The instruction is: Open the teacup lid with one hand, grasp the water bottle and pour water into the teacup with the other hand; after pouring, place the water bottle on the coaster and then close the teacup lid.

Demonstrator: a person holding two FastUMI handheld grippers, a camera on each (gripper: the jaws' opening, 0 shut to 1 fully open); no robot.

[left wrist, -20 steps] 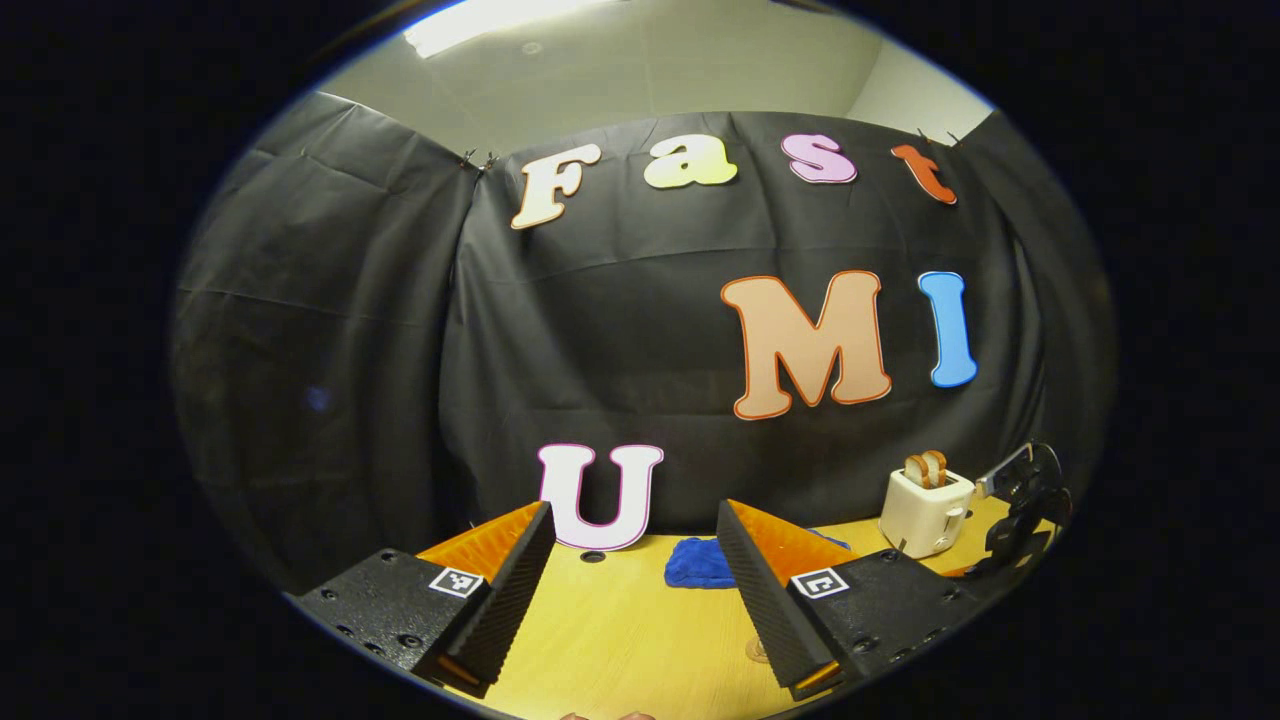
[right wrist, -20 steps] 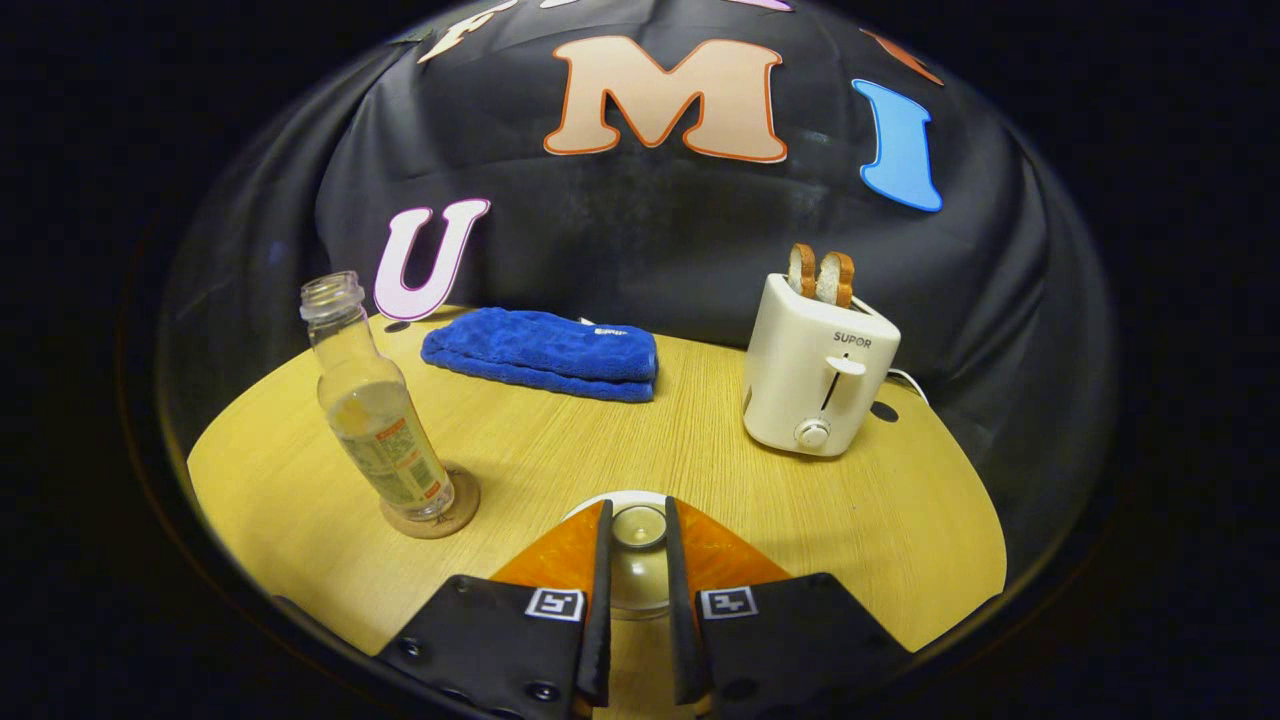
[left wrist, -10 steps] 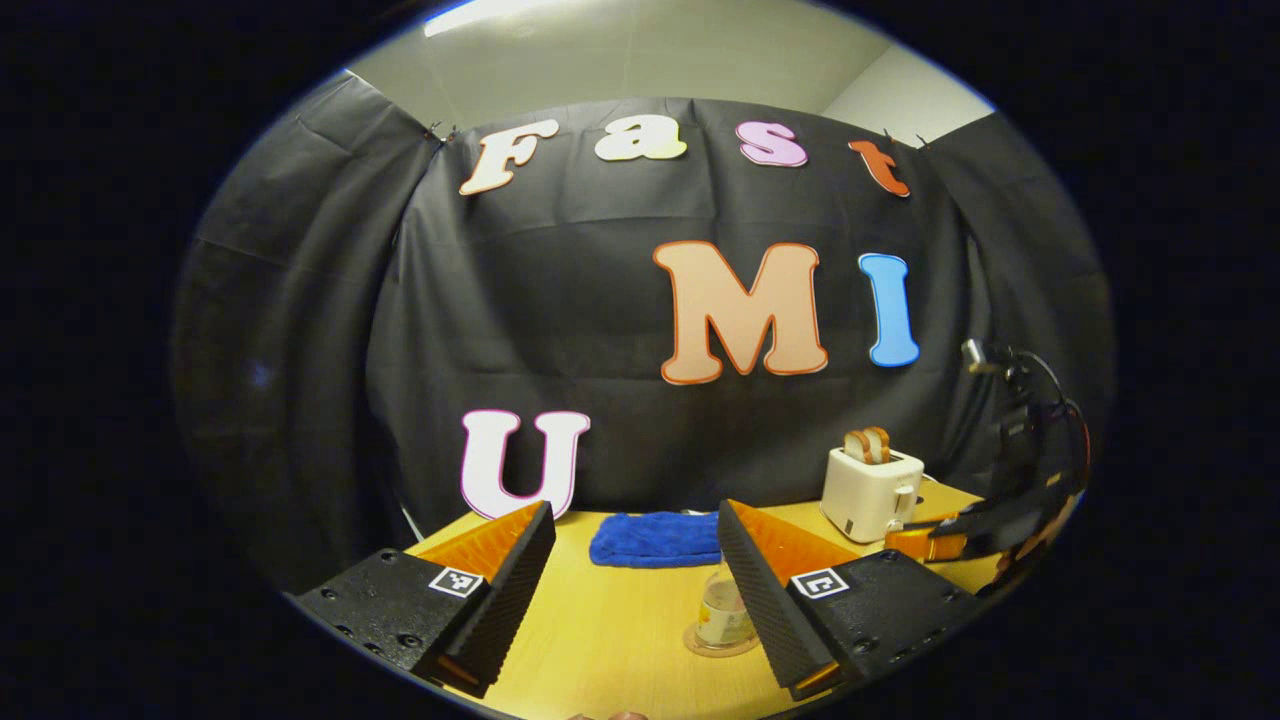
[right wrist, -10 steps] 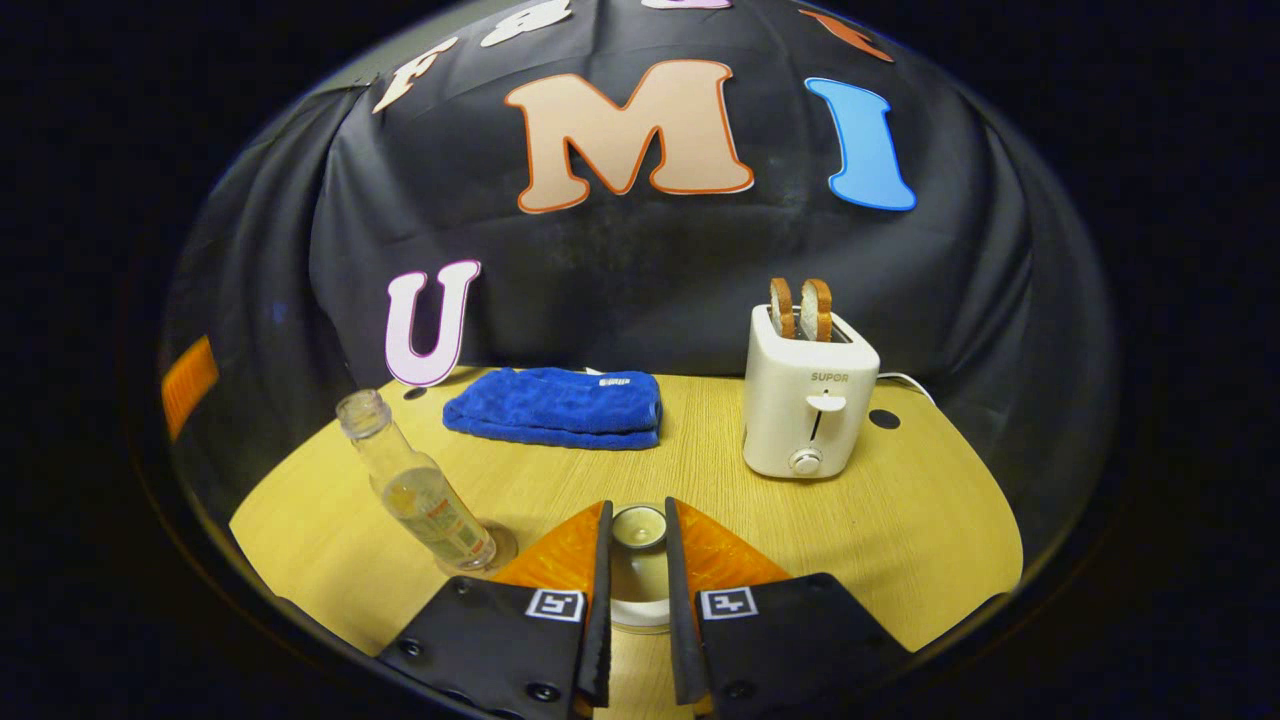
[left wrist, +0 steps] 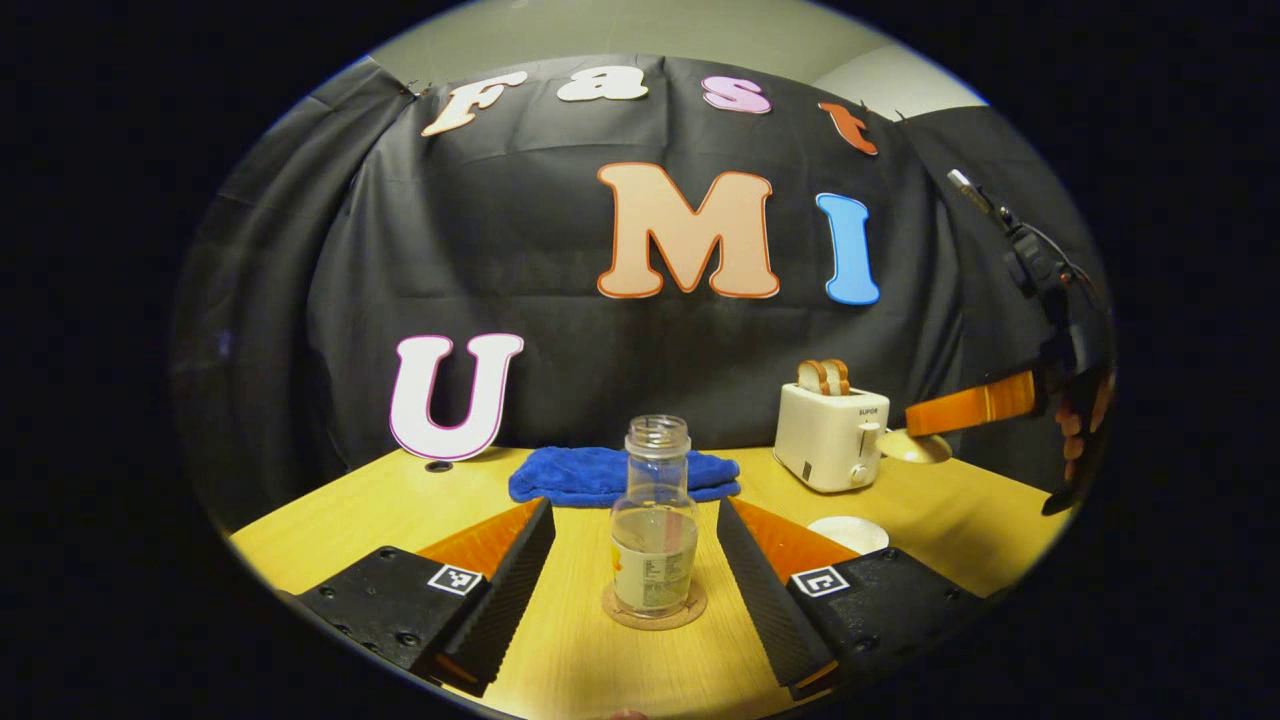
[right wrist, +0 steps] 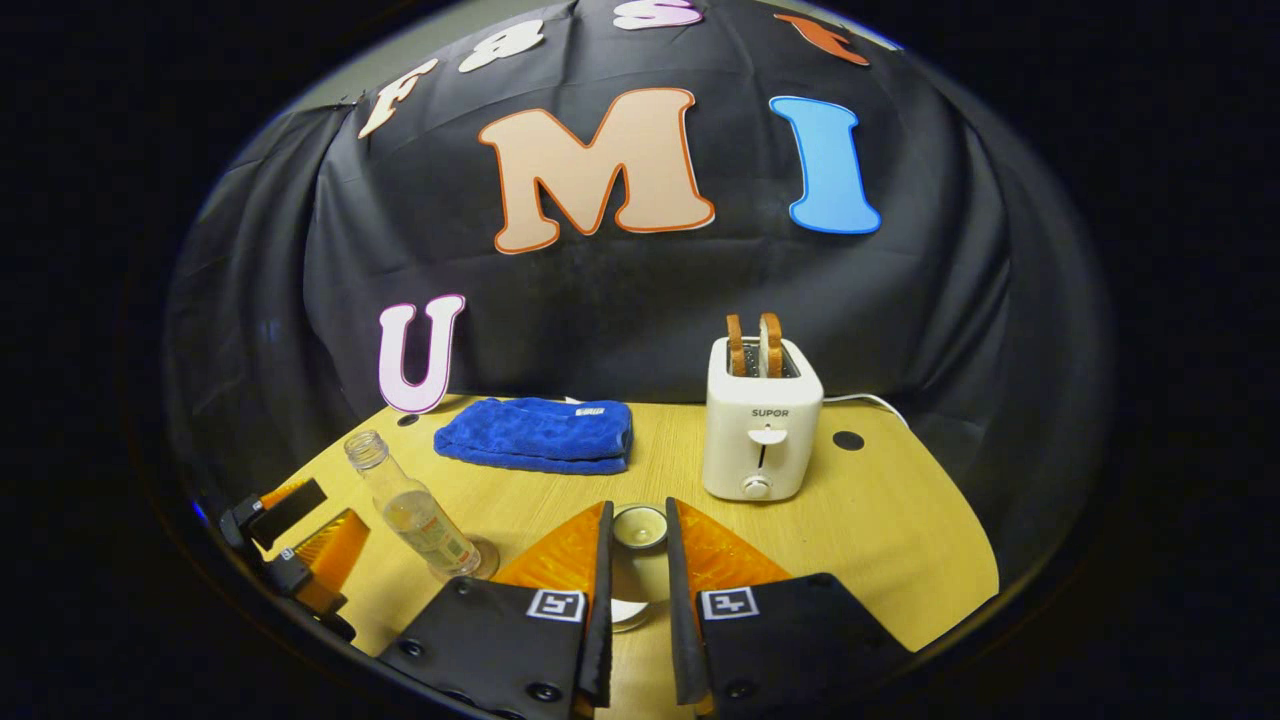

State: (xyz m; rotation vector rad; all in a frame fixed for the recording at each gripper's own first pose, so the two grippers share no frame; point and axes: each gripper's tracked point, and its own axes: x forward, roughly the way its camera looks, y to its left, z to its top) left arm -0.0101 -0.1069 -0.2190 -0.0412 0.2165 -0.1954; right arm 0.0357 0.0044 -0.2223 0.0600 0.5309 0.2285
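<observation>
left gripper view: clear uncapped water bottle (left wrist: 655,520) upright on coaster (left wrist: 654,611).

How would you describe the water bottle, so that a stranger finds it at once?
On the wooden table, in front of the folded blue towel, stands the water bottle on a round coaster. Unlike the white toaster, it is clear, uncapped and labelled.
</observation>
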